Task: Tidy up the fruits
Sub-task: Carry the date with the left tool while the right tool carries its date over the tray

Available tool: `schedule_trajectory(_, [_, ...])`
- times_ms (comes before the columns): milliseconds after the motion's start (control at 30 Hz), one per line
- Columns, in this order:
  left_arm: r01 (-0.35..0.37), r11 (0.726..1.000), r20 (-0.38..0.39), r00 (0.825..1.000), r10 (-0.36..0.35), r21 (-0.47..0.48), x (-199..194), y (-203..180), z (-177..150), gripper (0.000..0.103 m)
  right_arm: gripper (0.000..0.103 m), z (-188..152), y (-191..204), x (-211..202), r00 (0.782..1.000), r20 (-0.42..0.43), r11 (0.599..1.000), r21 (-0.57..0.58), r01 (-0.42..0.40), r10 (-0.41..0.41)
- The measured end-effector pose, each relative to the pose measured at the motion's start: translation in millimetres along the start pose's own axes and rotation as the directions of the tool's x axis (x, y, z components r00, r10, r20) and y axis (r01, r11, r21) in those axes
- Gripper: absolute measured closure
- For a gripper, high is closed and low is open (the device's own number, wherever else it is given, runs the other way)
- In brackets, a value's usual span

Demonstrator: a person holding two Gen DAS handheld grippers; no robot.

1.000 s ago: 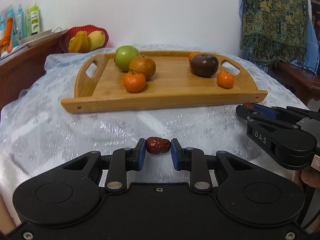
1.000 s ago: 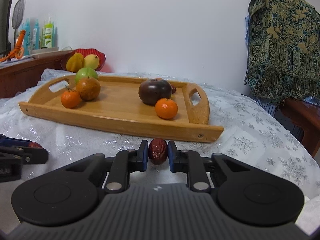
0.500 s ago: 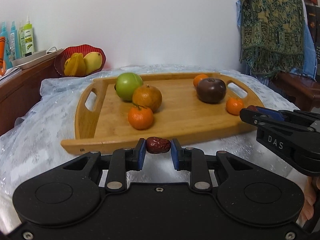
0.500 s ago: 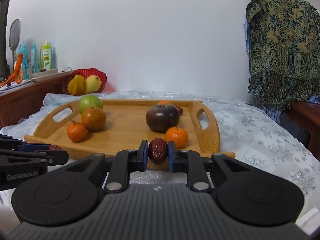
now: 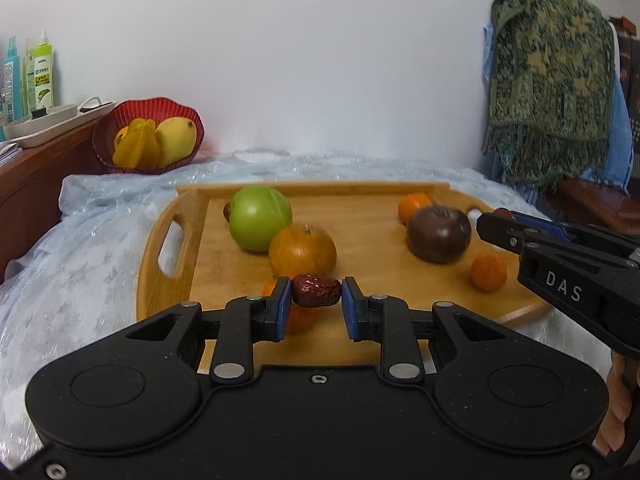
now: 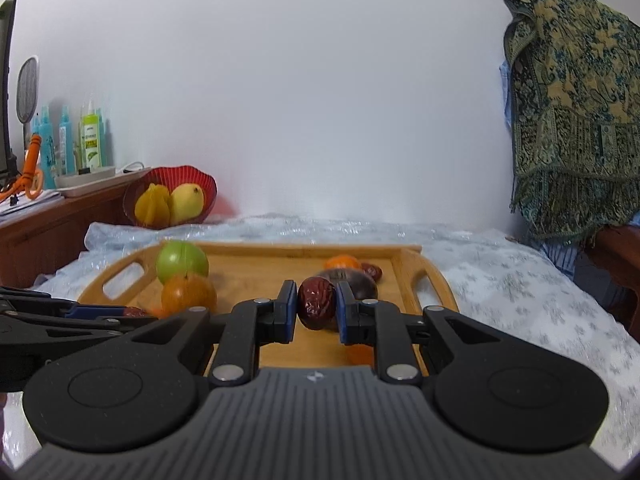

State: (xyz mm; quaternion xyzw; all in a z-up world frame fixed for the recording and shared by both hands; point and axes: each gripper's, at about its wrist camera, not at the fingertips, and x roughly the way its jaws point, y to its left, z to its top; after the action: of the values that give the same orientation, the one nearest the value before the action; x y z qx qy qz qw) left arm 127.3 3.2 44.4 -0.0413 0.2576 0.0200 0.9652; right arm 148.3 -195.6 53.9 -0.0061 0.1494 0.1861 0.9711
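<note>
My left gripper [image 5: 316,295] is shut on a red date [image 5: 316,290], held lengthwise over the near left part of the wooden tray [image 5: 368,216]. My right gripper [image 6: 316,307] is shut on a second red date [image 6: 316,307] above the tray's [image 6: 256,258] near right part. On the tray lie a green apple [image 5: 260,222], a large orange [image 5: 302,250], a dark purple fruit [image 5: 438,234], small mandarins [image 5: 488,273] and another date [image 6: 372,270]. The right gripper also shows from the side [image 5: 496,222] in the left wrist view.
A red bowl [image 5: 148,142] with yellow fruit stands at the back left beside a wooden cabinet with bottles [image 5: 40,74]. A patterned cloth [image 5: 552,88] hangs on a chair at the right. A pale snowflake tablecloth [image 6: 520,292] covers the table.
Both grippers have risen and moved forward from the tablecloth in front of the tray to above the tray, each still holding its date.
</note>
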Motion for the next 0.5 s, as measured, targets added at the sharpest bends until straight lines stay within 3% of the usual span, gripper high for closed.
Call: schedule_trajectory(500, [0.049,0.997,0.034,0.998,-0.047,-0.062,38,18,47,0.078,0.079,25,3,39,1.000,-0.008,0.998,0.067,-0.019,0.019])
